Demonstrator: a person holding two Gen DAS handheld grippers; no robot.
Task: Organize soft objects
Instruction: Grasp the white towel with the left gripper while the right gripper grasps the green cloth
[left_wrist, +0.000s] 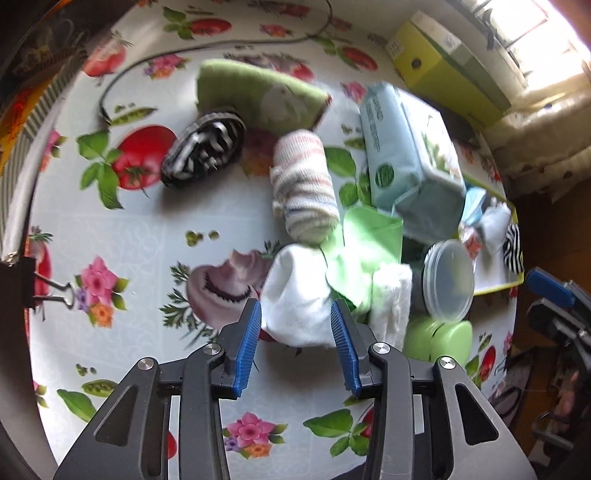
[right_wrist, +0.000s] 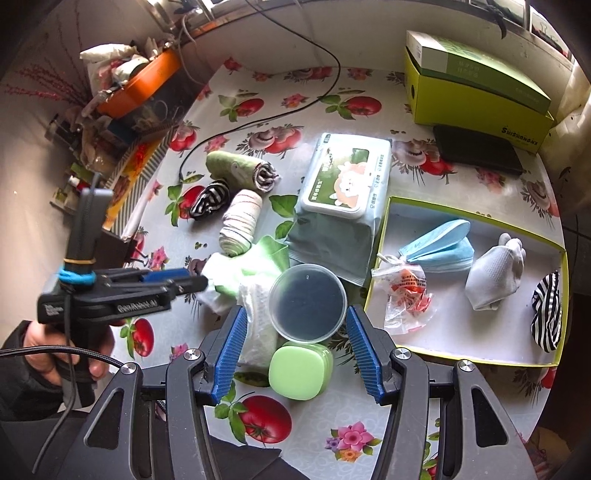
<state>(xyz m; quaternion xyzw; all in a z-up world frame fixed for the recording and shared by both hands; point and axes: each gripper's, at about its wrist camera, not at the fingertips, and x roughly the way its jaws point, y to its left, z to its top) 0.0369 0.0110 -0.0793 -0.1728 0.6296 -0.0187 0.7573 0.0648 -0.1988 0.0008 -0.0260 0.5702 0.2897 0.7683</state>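
Left gripper (left_wrist: 295, 325) jaws wide, straddling soft white folded cloth (left_wrist: 295, 295), nothing clamped yet; right gripper (right_wrist: 293, 347) open, empty, above round clear plastic lid (right_wrist: 307, 302), apparently waiting.

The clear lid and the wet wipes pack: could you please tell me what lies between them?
Nothing separate: in the right wrist view the clear lid sits right against the lower end of the wet wipes pack.

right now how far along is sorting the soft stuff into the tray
Done: the tray already holds a blue face mask, a white glove and a striped sock. In hand: nothing gripped; the left hand-held gripper is open around a white cloth. Left: the green towel roll, two rolled socks and green cloth.
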